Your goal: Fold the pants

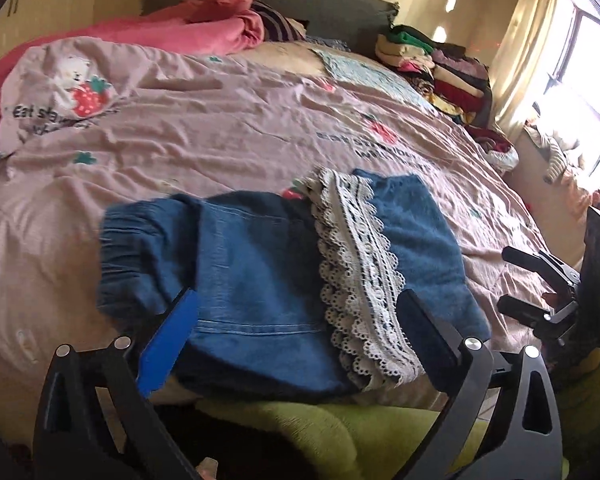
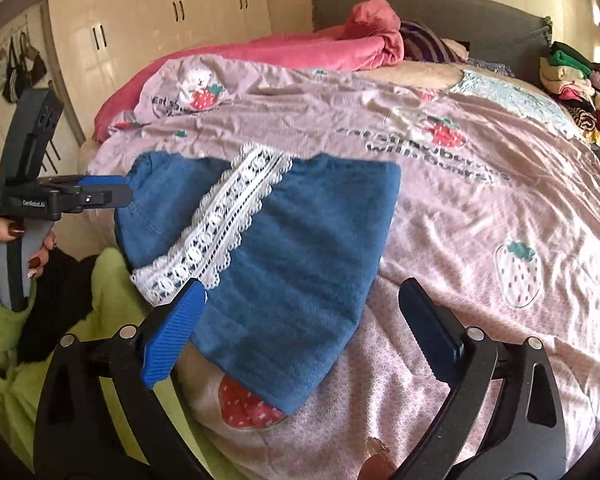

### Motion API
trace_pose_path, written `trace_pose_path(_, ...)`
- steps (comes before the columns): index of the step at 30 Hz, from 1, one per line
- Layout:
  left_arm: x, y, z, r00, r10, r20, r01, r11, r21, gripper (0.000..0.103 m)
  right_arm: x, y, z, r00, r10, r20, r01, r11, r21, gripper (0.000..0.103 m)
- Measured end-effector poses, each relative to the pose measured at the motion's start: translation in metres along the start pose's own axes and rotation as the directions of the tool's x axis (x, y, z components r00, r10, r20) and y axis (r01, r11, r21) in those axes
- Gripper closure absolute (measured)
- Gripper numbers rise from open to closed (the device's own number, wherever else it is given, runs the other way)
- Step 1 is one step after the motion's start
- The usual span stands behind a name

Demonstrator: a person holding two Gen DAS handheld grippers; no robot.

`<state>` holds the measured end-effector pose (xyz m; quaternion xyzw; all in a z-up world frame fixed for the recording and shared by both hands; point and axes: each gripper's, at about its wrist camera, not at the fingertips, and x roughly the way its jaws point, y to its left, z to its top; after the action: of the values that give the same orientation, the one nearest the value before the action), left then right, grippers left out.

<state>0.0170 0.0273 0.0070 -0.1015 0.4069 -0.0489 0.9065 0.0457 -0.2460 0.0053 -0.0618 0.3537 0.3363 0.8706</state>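
Blue denim pants (image 1: 252, 264) with a white lace band (image 1: 360, 272) lie folded on the pink strawberry quilt (image 1: 220, 128) at the bed's near edge. My left gripper (image 1: 298, 304) hovers open just above them, its pads apart from the cloth and nothing held between them. In the right wrist view the same pants (image 2: 300, 232) lie left of centre. My right gripper (image 2: 304, 288) is open over their near right corner and holds nothing. The left gripper (image 2: 112, 196) shows at that view's left edge, held by a hand. The right gripper (image 1: 516, 280) shows at the left wrist view's right edge.
A pile of folded clothes (image 1: 440, 68) sits at the far right of the bed by the curtained window (image 1: 580, 60). A bunched pink blanket (image 1: 204, 28) lies by the grey headboard (image 2: 460, 12). White wardrobes (image 2: 160, 20) stand on the left. A person's green garment (image 1: 340, 432) is below.
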Motion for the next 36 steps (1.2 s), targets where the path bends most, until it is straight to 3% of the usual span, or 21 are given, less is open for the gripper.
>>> trace_pose_path(10, -0.033, 0.041, -0.007, 0.997, 0.058, 0.053, -0.053, 0.994, -0.094, 0.005, -0.006, 0.016, 0.023, 0.999, 0.027, 0.036, -0.027, 1.0, -0.011, 0.01)
trace_pose_path(23, -0.037, 0.104, -0.033, 0.995, 0.093, 0.021, -0.084, 0.962, -0.261, 0.005, 0.027, 0.071, 0.081, 0.993, 0.115, 0.037, -0.109, 0.984, -0.144, 0.009)
trace_pose_path(28, -0.03, 0.115, -0.041, 0.997, 0.073, 0.005, -0.068, 0.951, -0.302, 0.005, 0.055, 0.09, 0.102, 0.985, 0.174, -0.001, -0.171, 0.97, -0.171, 0.009)
trace_pose_path(36, -0.01, 0.1, -0.046, 1.0, -0.013, 0.02, 0.018, 0.957, -0.29, 0.006, 0.107, 0.115, 0.129, 0.963, 0.242, -0.115, -0.263, 0.936, -0.233, 0.009)
